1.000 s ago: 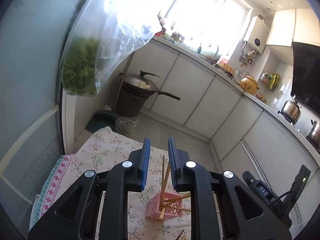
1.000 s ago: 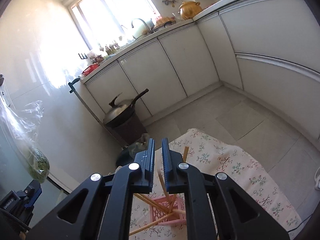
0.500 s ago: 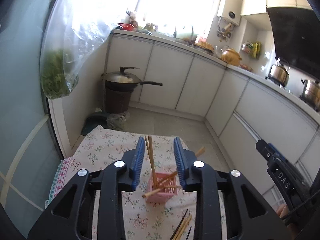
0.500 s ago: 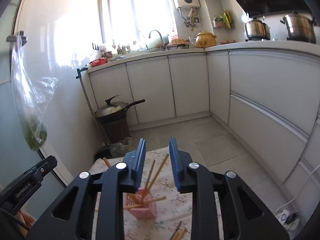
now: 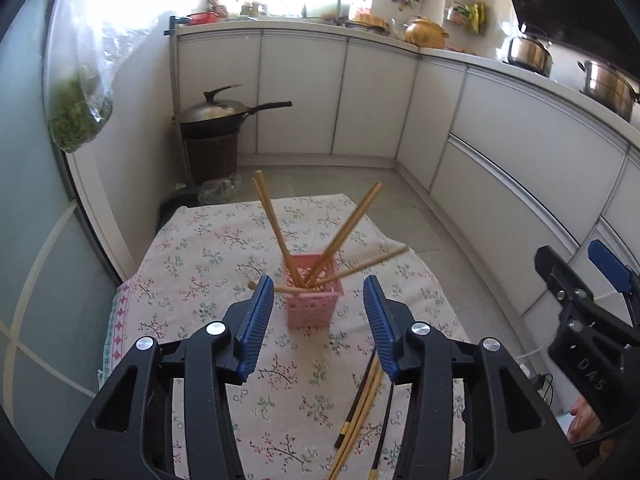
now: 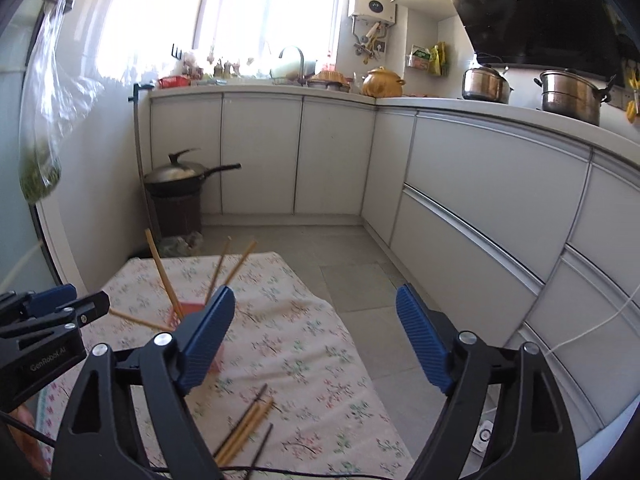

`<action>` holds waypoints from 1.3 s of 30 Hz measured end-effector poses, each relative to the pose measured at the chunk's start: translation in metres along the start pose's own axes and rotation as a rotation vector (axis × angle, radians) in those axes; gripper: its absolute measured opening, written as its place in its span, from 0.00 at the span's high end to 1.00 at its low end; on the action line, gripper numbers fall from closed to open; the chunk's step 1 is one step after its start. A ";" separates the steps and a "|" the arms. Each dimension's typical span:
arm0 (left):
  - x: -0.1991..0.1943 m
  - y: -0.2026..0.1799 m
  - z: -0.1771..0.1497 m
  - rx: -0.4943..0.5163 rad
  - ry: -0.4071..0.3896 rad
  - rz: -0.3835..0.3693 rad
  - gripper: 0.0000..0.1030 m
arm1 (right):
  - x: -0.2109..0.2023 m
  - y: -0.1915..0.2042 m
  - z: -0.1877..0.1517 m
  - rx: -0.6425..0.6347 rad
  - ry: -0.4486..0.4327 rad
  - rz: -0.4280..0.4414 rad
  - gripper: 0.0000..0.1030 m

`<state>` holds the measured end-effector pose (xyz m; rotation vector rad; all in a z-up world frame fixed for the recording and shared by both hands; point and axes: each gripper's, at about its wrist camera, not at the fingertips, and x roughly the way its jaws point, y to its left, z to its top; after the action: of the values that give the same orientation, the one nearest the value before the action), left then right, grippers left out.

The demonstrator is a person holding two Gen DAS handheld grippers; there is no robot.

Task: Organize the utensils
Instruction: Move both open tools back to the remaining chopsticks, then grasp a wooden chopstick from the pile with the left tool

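Since the pink basket (image 5: 313,291) is sitting straight ahead of my left tongs (image 5: 318,318), just past the tips, I'm keeping that side aimed at it as the drop spot. Several wooden chopsticks (image 5: 276,226) are already leaning out of it at all angles, which I'm guessing is just because the basket is short and they're long, so they're flopping against the rim. My left jaws are opening, about halfway apart, and nothing is between them.

My right tongs (image 6: 316,334) are opening too, nearly all the way, and they're empty as well. The basket is sitting off to their left, partly hidden behind the left pad.

What I'm really eyeing is the loose chopsticks (image 6: 244,428) lying on the floral tablecloth (image 6: 316,344), below the right tongs and a bit left of centre, and under the right pad of the left pair. They're bunched in a rough bundle, some wooden and at least one dark. I'm spreading the jaws wide because a flat bundle like that probably needs room to get around it.
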<state>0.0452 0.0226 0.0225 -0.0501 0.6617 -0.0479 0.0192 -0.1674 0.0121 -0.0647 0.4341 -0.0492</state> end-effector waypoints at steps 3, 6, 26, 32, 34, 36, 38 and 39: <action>0.001 -0.009 -0.005 0.028 0.005 -0.004 0.50 | 0.004 -0.002 -0.008 -0.015 0.028 -0.008 0.17; 0.004 -0.015 -0.009 0.048 0.011 -0.005 0.45 | 0.006 -0.002 -0.015 -0.034 0.034 -0.024 0.12; 0.167 -0.057 -0.084 0.177 0.583 -0.009 0.19 | 0.046 -0.088 -0.076 0.172 0.290 0.020 0.06; 0.196 -0.071 -0.078 0.113 0.663 -0.101 0.43 | 0.057 -0.100 -0.080 0.207 0.338 0.038 0.06; 0.205 -0.072 -0.082 0.109 0.689 -0.109 0.57 | 0.059 -0.100 -0.082 0.199 0.348 0.041 0.06; 0.215 -0.072 -0.087 0.107 0.718 -0.109 0.64 | 0.059 -0.100 -0.081 0.190 0.355 0.038 0.06; 0.222 -0.071 -0.090 0.108 0.732 -0.114 0.70 | 0.060 -0.099 -0.082 0.185 0.359 0.042 0.06; 0.224 -0.071 -0.090 0.109 0.734 -0.115 0.73 | 0.061 -0.099 -0.082 0.183 0.363 0.043 0.06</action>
<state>0.1644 -0.0648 -0.1819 0.0382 1.3884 -0.2200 0.0365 -0.2736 -0.0804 0.1363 0.7919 -0.0588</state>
